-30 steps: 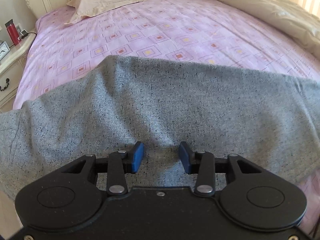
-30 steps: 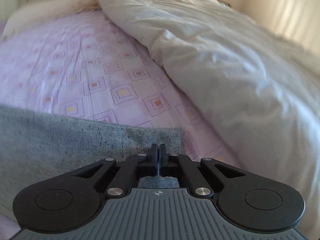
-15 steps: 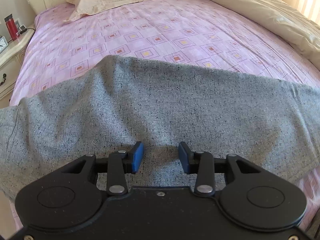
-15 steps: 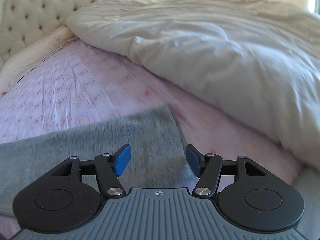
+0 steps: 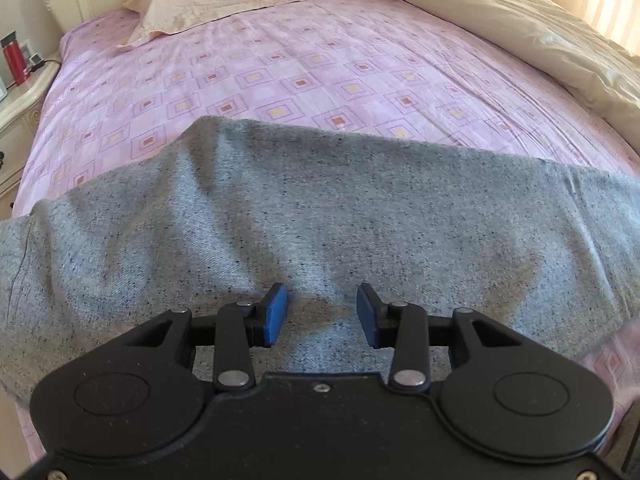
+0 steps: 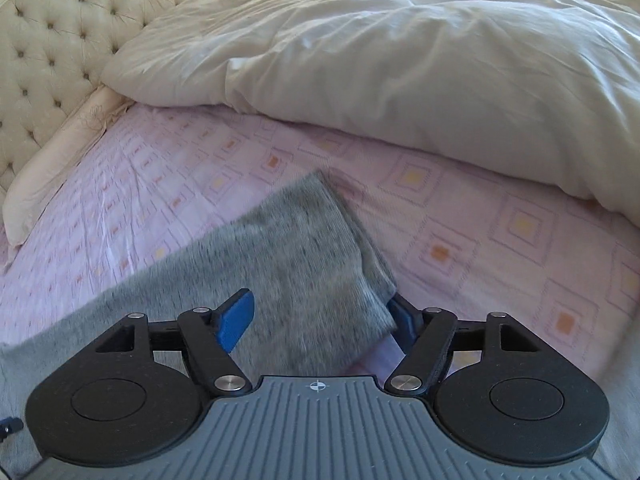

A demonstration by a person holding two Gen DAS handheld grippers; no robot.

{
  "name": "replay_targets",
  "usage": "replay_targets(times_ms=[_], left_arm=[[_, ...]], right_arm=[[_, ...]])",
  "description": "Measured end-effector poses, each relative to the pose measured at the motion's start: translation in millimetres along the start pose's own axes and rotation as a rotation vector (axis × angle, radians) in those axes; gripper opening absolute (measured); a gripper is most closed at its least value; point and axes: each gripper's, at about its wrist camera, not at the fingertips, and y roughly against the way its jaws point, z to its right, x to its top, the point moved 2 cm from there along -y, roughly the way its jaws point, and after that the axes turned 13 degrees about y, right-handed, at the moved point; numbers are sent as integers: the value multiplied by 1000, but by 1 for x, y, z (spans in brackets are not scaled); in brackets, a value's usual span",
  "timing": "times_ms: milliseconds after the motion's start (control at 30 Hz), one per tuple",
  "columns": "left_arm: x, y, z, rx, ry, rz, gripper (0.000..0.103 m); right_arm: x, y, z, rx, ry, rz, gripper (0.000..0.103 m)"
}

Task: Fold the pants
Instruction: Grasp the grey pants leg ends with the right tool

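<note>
A tufted cream headboard backs the bed. Its pink patterned sheet is sunlit. A cream nightstand stands beside.

No readable text anywhere; the red bottle on the nightstand seems too small to tell.

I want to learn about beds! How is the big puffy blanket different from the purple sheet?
The duvet is plain cream; the sheet is lilac with little printed squares. The duvet is thick, puffy and bunched along one side of the bed; the sheet is thin and stretched flat. The grey pants lie on the sheet, apart from the duvet. Both are bedding on the same bed.
</note>
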Motion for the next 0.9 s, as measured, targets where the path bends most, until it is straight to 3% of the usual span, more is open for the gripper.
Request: replay_targets(times_ms=[33, 67, 133, 267, 433, 733, 900], left_arm=[[1, 2, 3, -3, -7, -2, 48], [2, 3, 6, -12, -11, -6, 48], [6, 6, 13, -32, -8, -23, 48], [18, 8, 39, -85, -10, -53, 48], [37, 8, 93, -136, -67, -52, 48], [54, -37, 177, -204, -80, -175, 48], [49, -66, 203, -181, -77, -241, 48]], right_arm=[[3, -2, -2, -6, 10, -2, 19], [7, -5, -5, -4, 19, -13, 13], [16, -2, -15, 4, 50, -6, 13], [37, 20, -50, 77, 153, 90, 12], [57, 42, -82, 166, 218, 143, 13], [63, 55, -92, 235, 253, 164, 13], [56, 54, -91, 242, 259, 155, 13]])
